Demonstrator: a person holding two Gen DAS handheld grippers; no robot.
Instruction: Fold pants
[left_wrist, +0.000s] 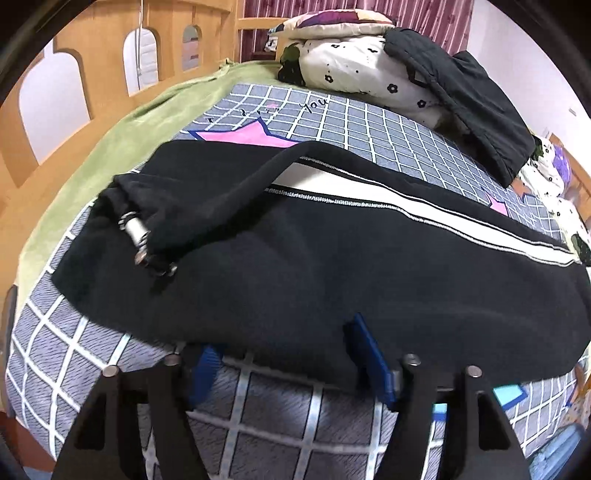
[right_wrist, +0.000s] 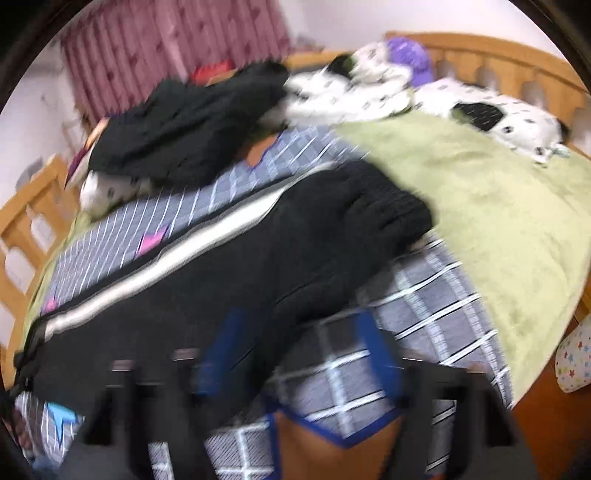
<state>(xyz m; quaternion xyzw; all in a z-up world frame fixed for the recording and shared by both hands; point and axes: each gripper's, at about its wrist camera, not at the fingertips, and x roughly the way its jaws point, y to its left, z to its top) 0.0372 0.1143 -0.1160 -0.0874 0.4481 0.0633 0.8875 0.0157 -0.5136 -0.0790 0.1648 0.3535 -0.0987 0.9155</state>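
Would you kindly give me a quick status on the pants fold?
Both hand-held grippers, left and right, open, holding nothing. Black pants folded lengthwise on checked bedsheet, drawstring lying on top. Dark clothing piled on bedding behind, clear of pants.

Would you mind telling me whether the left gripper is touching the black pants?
Cannot tell. In the left wrist view the left gripper stands open at the black pants edge, but whether its fingertips touch the fabric isn't clear.

black pants (left_wrist: 314, 266) w/ white side stripe; grey-white grid sheet (left_wrist: 369, 129), pink stars; green blanket (right_wrist: 498, 206), prob. fleece.
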